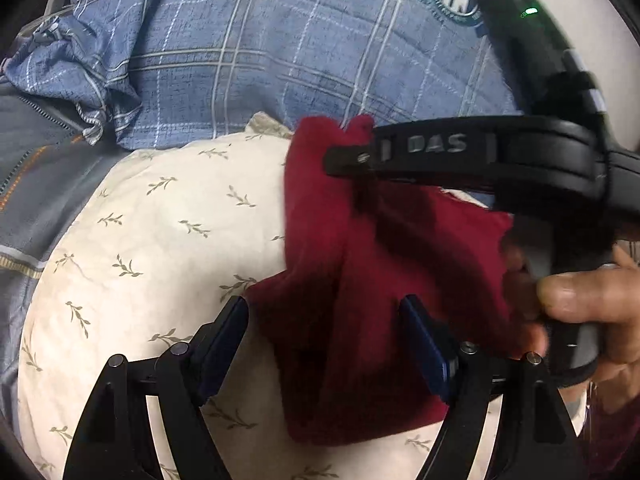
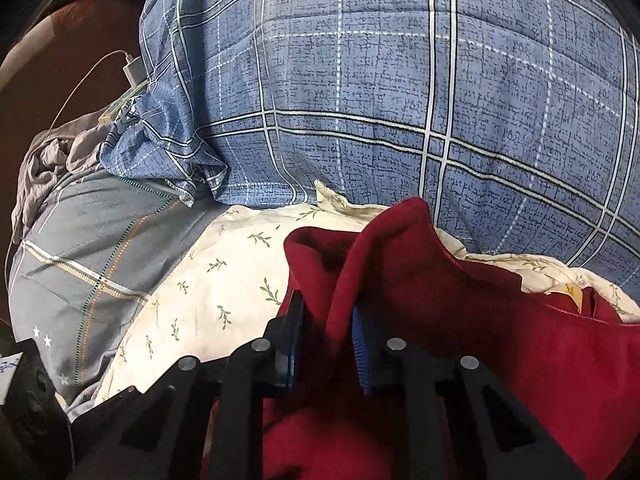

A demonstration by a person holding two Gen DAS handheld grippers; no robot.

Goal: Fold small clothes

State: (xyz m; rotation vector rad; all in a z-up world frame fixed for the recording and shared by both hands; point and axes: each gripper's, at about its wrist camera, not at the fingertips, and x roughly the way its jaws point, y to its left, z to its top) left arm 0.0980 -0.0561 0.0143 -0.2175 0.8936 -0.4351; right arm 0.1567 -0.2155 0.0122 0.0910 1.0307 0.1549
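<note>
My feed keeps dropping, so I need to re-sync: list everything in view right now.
red garment: one, dark red, lying on the cream pillow, one fold lifted
cream pillow: one, cream with leaf sprigs, under the garment
blue plaid bedding: one, blue with white lines, behind the pillow
grey bedding: one, grey with stripes, left of the pillow
charger and cable: one, white, far left
hand: one, holding the right tool
left tongs: open over the garment
right tongs: shut on the lifted fold
</note>
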